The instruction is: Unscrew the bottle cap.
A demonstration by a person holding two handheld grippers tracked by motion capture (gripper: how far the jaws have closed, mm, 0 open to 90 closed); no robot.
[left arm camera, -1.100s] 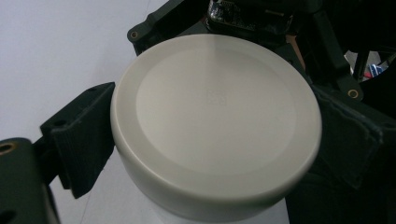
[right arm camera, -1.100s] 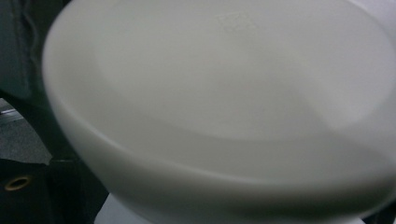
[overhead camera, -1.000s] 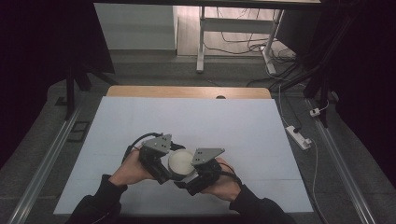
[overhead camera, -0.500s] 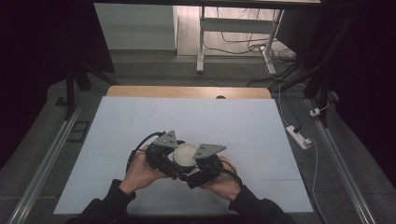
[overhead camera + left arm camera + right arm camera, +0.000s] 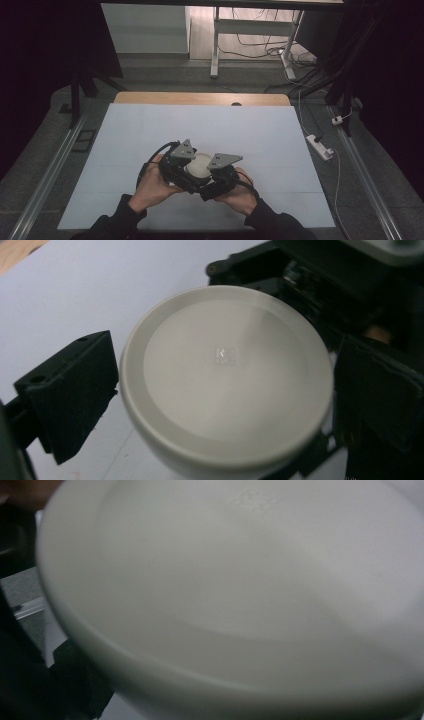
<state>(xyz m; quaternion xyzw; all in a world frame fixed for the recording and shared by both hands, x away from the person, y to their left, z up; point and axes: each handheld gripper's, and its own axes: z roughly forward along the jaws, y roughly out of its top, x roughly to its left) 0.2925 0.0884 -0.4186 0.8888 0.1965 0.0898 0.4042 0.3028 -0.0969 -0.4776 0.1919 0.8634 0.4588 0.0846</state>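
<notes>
Left gripper point(image 5: 186, 167) and right gripper point(image 5: 216, 175) meet over the table point(image 5: 150, 125) near its front edge. The white round container point(image 5: 225, 380) sits between the left jaws, spread wide. Right grip cannot be told.

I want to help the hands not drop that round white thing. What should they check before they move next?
1. White round container sits between both grippers: ok, seen in the high view.
2. Left gripper has a jaw on each side of the container: ok; firm contact: cannot tell.
3. Right gripper grip on it: cannot tell, its view is blurred and too close.
4. Container's flat face free of cracks: ok.
5. Table has bare room ahead to set it down: ok.
6. Container lifted or resting on the table: cannot tell.
</notes>
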